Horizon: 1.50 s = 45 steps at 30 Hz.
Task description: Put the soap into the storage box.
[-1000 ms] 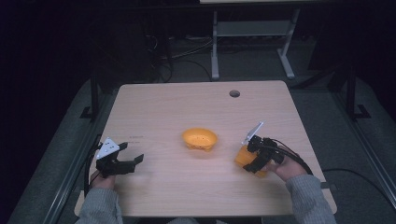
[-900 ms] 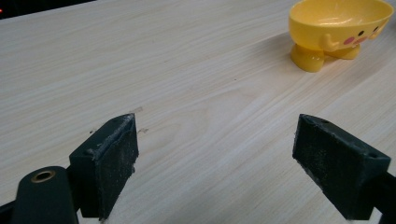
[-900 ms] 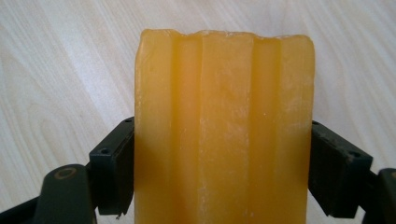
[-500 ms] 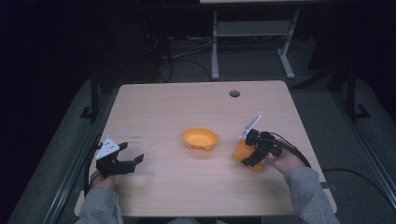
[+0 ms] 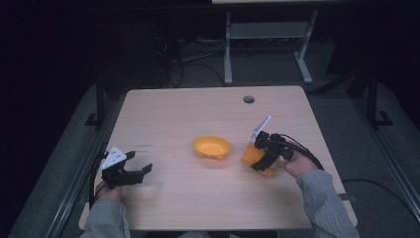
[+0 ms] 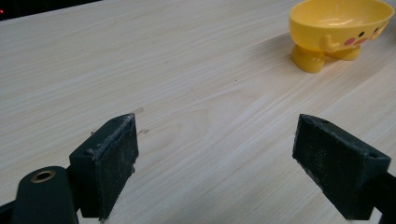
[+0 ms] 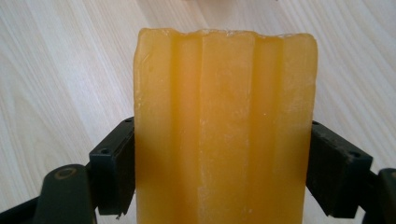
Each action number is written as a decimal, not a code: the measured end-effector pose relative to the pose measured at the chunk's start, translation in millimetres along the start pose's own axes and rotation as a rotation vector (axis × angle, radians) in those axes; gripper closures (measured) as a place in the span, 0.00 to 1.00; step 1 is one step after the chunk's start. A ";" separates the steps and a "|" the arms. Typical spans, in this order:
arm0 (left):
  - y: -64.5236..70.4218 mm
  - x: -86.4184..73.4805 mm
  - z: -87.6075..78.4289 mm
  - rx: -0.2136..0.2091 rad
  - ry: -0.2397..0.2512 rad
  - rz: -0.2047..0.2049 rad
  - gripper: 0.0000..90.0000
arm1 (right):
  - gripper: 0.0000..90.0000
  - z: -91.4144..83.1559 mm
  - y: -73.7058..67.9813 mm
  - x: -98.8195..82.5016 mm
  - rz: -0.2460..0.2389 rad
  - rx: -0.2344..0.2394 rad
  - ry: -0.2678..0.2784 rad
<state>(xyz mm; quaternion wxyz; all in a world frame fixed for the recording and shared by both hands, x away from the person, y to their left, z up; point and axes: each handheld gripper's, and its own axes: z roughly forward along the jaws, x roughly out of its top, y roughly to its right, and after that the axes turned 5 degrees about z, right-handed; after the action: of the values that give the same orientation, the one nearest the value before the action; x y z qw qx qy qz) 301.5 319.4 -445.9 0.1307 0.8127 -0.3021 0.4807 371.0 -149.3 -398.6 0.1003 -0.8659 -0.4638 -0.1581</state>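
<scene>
From overhead on your side you look forward and down across the whole pale wood-grain counter (image 5: 198,198), while your left claw's camera skims low toward the yellow footed bowl (image 6: 338,30) both share, and your right claw's camera sits very close.

Left gripper (image 5: 141,171): black body, grey three-cornered plate on top. Right gripper (image 5: 258,159): black, same plate, black cable looping behind. Grey knitted sleeves (image 5: 324,206) on both forearms.
</scene>
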 end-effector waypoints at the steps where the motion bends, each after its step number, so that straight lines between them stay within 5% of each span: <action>1: 0.1 0.0 0.0 0.000 0.002 -0.001 0.15 | 0.24 -0.6 0.8 2.6 -0.001 0.007 0.003; 45: -0.6 0.7 -0.8 0.000 0.016 -0.008 0.15 | 0.24 -4.2 -4.1 74.4 -0.112 0.009 -0.012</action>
<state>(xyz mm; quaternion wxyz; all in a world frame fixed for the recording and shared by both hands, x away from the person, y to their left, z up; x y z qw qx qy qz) 301.6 320.0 -444.8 0.1350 0.8103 -0.2976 0.4865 405.6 -91.0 -367.3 0.0926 -0.8389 -0.5130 -0.1563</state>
